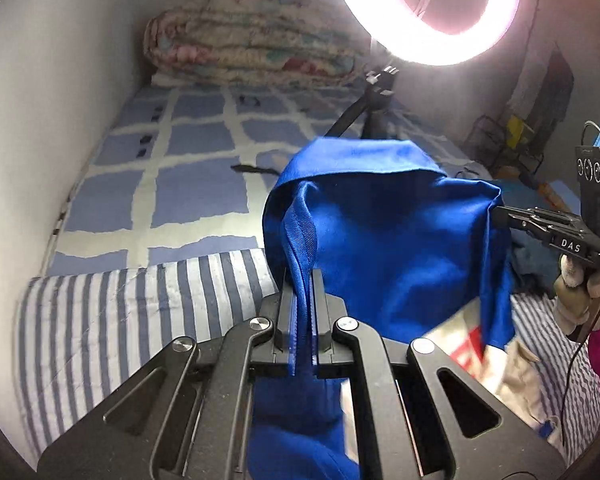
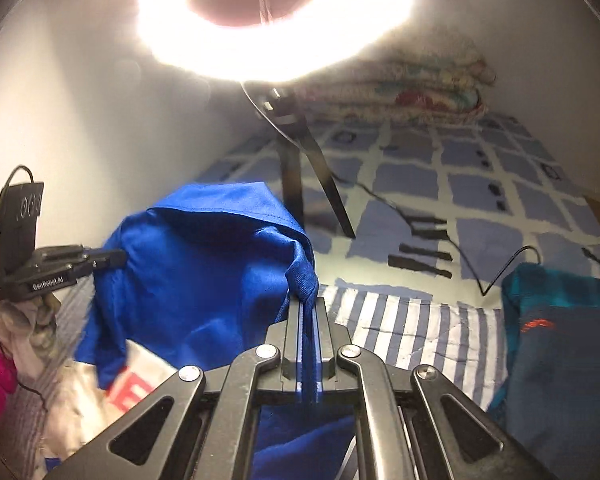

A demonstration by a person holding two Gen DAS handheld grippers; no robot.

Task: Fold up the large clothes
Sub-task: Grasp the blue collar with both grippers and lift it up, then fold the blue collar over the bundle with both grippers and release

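A large bright blue garment (image 1: 384,240) hangs in the air above the bed, stretched between both grippers. My left gripper (image 1: 302,280) is shut on one edge of it. In the left wrist view my right gripper (image 1: 500,216) grips the opposite edge. In the right wrist view the same blue garment (image 2: 204,272) hangs ahead, my right gripper (image 2: 309,304) is shut on a bunched seam, and my left gripper (image 2: 118,258) bites the far edge at the left. A white part with red print (image 2: 136,384) hangs below the blue cloth.
A bed with a blue checked sheet (image 1: 188,168) and a striped cover (image 1: 132,312) lies below. A folded floral quilt (image 1: 252,40) sits at the far end. A ring light (image 1: 424,8) on a tripod (image 2: 308,176) stands close ahead. A dark teal garment (image 2: 560,352) lies at right.
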